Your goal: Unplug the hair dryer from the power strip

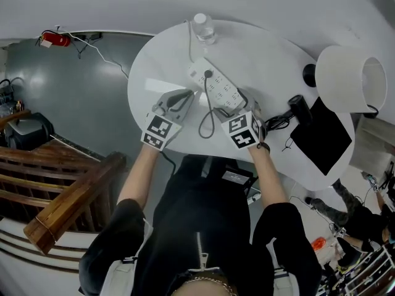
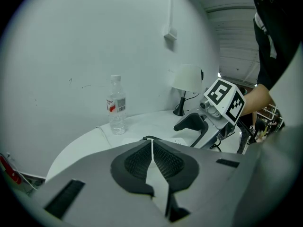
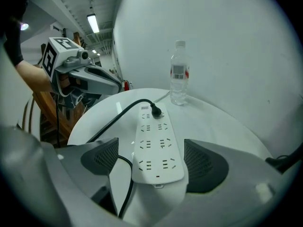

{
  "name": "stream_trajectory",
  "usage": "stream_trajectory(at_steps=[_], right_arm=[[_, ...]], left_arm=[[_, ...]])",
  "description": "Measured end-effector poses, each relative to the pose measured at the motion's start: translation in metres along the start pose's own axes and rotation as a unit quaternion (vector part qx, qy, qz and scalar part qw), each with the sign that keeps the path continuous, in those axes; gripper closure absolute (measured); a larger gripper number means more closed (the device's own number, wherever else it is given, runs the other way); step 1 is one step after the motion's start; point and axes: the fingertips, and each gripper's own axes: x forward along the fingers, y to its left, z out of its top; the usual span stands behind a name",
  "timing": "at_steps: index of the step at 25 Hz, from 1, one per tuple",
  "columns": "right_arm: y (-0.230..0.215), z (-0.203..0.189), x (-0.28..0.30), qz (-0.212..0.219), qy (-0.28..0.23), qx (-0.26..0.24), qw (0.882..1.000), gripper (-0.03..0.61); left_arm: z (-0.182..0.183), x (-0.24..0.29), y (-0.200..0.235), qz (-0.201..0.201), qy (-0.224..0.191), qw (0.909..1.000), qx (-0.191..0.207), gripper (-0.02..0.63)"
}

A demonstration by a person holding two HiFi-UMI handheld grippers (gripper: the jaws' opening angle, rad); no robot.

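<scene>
Left gripper (image 2: 152, 148): jaws clenched together, nothing between them; hovers above the table (image 1: 162, 66), at 9 o'clock of the strip.
Right gripper (image 3: 149, 162): jaws spread wide, released; the near end of the power strip (image 3: 156, 145) lies between the pads, neither pad touching it.
Plug (image 3: 155, 110): black, seated in the strip's far end, at 12 o'clock from the right gripper; black cable (image 3: 113, 122) trails off toward 8 o'clock.
Hair dryer (image 1: 300, 108): on the table at 3 o'clock of the right gripper.
Water bottle (image 1: 204, 28): upright at the table's 12 o'clock edge.
</scene>
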Motion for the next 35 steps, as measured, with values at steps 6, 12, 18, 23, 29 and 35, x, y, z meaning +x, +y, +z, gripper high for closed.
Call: stream_trajectory(at_steps=[6, 12, 18, 23, 29, 35], right_arm=[[-0.006, -0.013, 0.021, 0.003, 0.032, -0.004, 0.999, 0.156], [-0.008, -0.017, 0.036, 0.005, 0.047, -0.01, 0.999, 0.156], [-0.012, -0.021, 0.044, 0.0, 0.064, -0.008, 0.998, 0.156], [-0.012, -0.026, 0.046, -0.001, 0.083, -0.015, 0.996, 0.16], [-0.012, -0.027, 0.048, 0.0, 0.094, -0.015, 0.995, 0.161], [-0.012, -0.025, 0.048, 0.002, 0.087, -0.013, 0.996, 0.161]], left_arm=[[-0.003, 0.003, 0.005, 0.004, 0.006, 1.0, -0.004, 0.595], [-0.009, 0.006, 0.013, 0.008, 0.013, 0.9999, -0.007, 0.595], [-0.013, 0.013, 0.014, 0.005, 0.019, 0.9998, -0.006, 0.595], [-0.014, 0.02, 0.014, -0.005, 0.026, 0.9997, 0.003, 0.595], [-0.013, 0.024, 0.016, -0.012, 0.03, 0.9995, 0.009, 0.595], [-0.014, 0.031, 0.019, -0.017, 0.038, 0.9988, 0.025, 0.595]])
